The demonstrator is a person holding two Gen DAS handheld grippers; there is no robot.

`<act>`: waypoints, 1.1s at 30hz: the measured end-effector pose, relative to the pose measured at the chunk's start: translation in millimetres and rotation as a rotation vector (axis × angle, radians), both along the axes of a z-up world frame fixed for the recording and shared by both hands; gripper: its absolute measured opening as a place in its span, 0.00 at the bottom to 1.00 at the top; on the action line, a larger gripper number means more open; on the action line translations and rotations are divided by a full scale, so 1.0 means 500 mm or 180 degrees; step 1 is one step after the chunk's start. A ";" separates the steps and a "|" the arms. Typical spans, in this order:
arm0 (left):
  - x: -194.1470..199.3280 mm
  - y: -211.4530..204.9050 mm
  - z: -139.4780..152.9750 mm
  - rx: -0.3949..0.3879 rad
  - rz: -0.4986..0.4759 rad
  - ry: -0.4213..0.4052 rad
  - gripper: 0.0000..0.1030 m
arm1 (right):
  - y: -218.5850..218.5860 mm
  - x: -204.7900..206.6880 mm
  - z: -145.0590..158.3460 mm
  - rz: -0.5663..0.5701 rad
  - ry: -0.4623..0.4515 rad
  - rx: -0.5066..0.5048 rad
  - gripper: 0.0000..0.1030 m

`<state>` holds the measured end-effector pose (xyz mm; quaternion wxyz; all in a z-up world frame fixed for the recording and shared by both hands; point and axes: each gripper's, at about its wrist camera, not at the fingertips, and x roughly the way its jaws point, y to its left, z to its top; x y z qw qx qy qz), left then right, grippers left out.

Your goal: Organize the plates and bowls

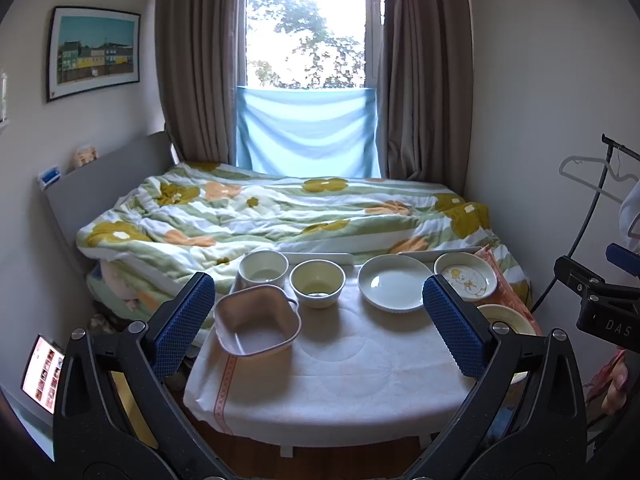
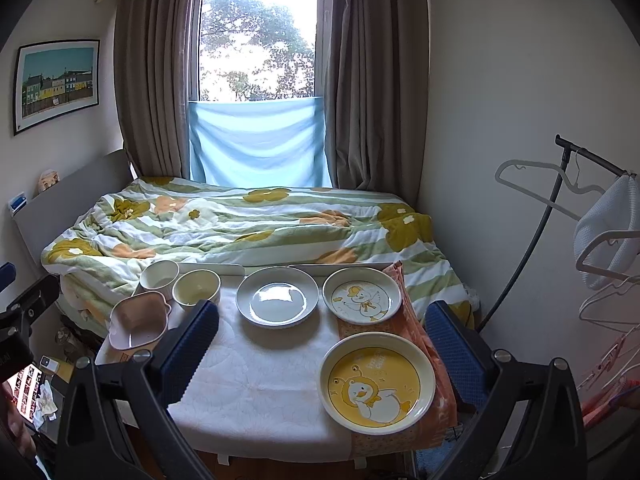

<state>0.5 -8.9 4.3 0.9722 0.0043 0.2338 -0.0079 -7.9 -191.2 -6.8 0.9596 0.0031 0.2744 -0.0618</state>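
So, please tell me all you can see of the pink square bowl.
The pink bowl is squarish with rounded corners and a small ear-like handle at each side. It looks like plastic, empty, upright. It sits at the table's left edge on the white cloth, partly overhanging, just before two round bowls. No gripper touches it.

Bright window, brown curtains, bed, framed picture
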 end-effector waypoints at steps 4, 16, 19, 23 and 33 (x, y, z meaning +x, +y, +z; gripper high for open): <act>-0.001 -0.002 0.002 -0.0016 -0.0013 -0.0002 1.00 | 0.000 -0.001 0.000 0.0002 0.0000 0.0000 1.00; 0.001 0.008 0.004 -0.0041 -0.0003 0.0016 1.00 | -0.001 -0.001 -0.001 -0.0005 -0.0005 0.0001 1.00; 0.005 0.013 0.002 -0.0047 -0.0008 0.0037 1.00 | -0.002 -0.001 -0.002 -0.0002 -0.0003 -0.0001 1.00; 0.006 0.012 0.000 -0.0049 -0.0007 0.0039 1.00 | -0.002 -0.001 -0.002 -0.0002 -0.0004 -0.0001 1.00; 0.006 0.012 -0.002 -0.0049 -0.0007 0.0038 1.00 | -0.002 -0.001 -0.004 -0.0004 -0.0005 0.0003 1.00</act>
